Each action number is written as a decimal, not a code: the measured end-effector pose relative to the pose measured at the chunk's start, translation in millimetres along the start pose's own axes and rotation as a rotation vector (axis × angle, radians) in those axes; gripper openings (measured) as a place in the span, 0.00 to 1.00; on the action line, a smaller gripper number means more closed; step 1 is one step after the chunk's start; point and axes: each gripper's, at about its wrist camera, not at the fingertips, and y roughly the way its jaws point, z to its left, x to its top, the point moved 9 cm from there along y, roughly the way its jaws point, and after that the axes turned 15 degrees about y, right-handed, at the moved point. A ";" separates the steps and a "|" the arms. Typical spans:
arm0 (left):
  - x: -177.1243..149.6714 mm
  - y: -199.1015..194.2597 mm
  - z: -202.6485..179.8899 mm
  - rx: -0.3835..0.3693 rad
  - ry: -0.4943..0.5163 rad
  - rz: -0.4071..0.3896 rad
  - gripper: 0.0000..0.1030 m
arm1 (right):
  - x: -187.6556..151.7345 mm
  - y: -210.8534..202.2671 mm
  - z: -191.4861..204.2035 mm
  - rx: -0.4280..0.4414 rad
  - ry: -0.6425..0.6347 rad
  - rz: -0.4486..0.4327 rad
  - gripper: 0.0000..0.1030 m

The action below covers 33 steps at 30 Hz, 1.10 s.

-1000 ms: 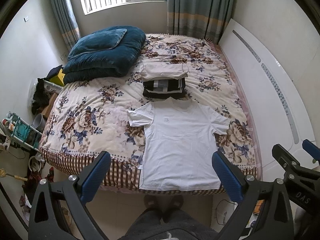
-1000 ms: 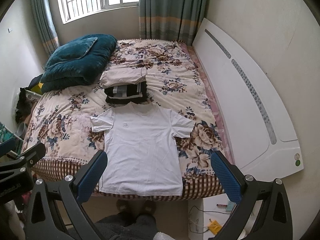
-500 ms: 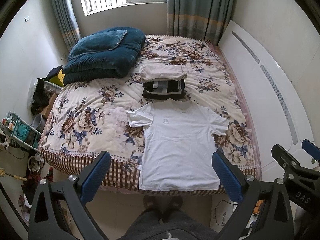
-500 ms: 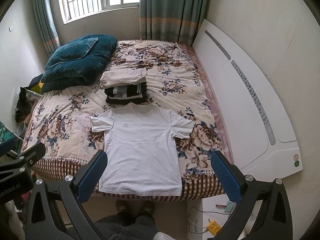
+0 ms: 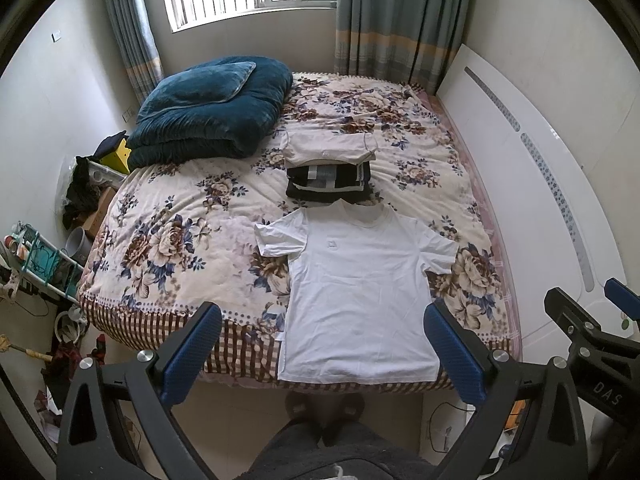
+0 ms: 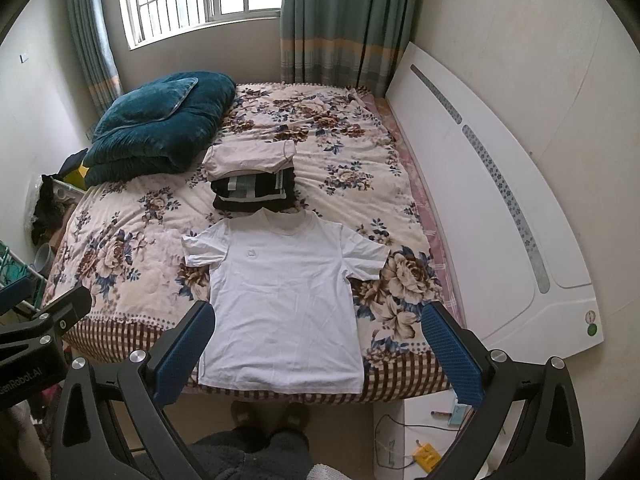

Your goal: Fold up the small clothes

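A white T-shirt (image 5: 360, 292) lies flat, front up, on the floral bed, its hem at the near edge; it also shows in the right wrist view (image 6: 284, 292). Behind it lie a folded black striped garment (image 5: 328, 182) and a folded cream shirt (image 5: 330, 148). My left gripper (image 5: 322, 350) is open and empty, held high above the near bed edge. My right gripper (image 6: 316, 350) is open and empty at the same height. Each gripper's body shows at the side of the other's view.
A folded teal quilt with a pillow (image 5: 208, 108) fills the bed's far left corner. A white headboard (image 6: 492, 208) runs along the right side. Clutter and a rack (image 5: 36, 256) stand on the floor left. My feet (image 6: 268, 416) are at the bed's edge.
Both views have shifted very slightly; the clothes have not moved and both grippers stay open.
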 end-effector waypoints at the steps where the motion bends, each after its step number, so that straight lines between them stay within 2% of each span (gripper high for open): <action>1: -1.9 1.0 1.0 -0.001 -0.001 0.000 1.00 | 0.1 -0.1 0.1 -0.001 0.001 -0.001 1.00; 13: -2.8 0.5 1.2 -0.002 -0.004 -0.006 1.00 | 0.3 -3.0 2.7 -0.001 0.000 -0.005 1.00; 33: 19.0 -7.3 5.6 0.001 -0.001 -0.015 1.00 | -1.0 2.9 6.3 -0.005 0.006 -0.005 1.00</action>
